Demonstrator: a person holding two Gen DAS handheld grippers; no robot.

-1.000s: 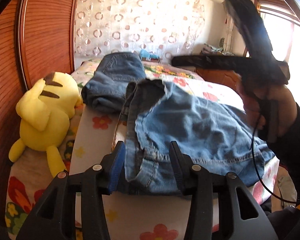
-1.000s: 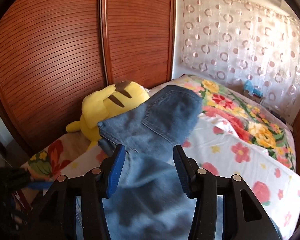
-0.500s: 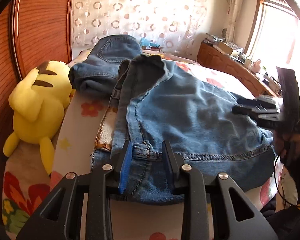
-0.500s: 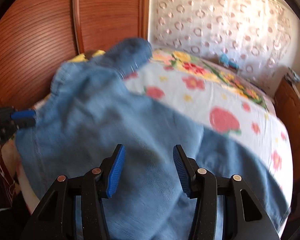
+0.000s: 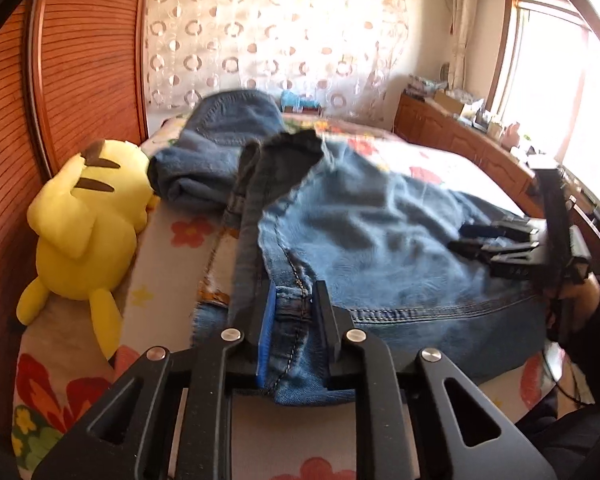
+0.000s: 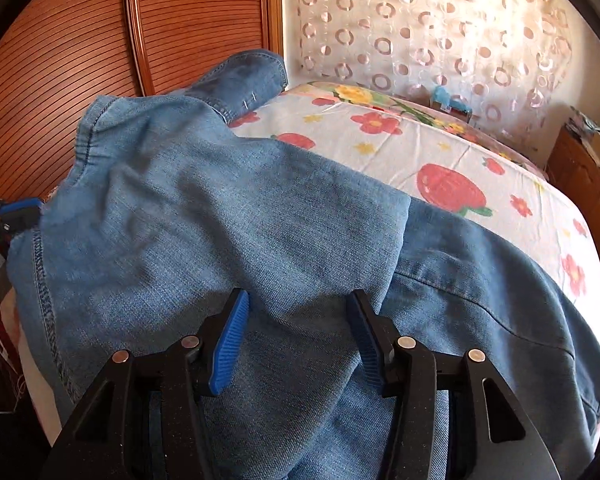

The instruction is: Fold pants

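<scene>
Light blue jeans (image 5: 384,248) lie spread on the flowered bed. My left gripper (image 5: 294,300) is shut on a bunched fold of the jeans at their near edge, by a stitched seam. In the right wrist view the jeans (image 6: 220,216) fill the foreground, folded over themselves. My right gripper (image 6: 298,312) is open, its blue pads either side of the cloth at the fold's edge. The right gripper also shows in the left wrist view (image 5: 492,244) at the jeans' right side. The left gripper's blue tip shows in the right wrist view (image 6: 20,210) at the left edge.
A yellow plush toy (image 5: 84,236) lies on the bed's left side by the wooden wardrobe (image 5: 80,60). A second, darker folded pair of jeans (image 5: 220,148) sits behind. Wooden cabinets (image 5: 472,144) stand under the window at right. The floral bedsheet (image 6: 460,160) stretches to the right.
My left gripper has closed onto the jeans' near edge. My right gripper swung down from high up to the jeans' right side and now rests over the cloth.
</scene>
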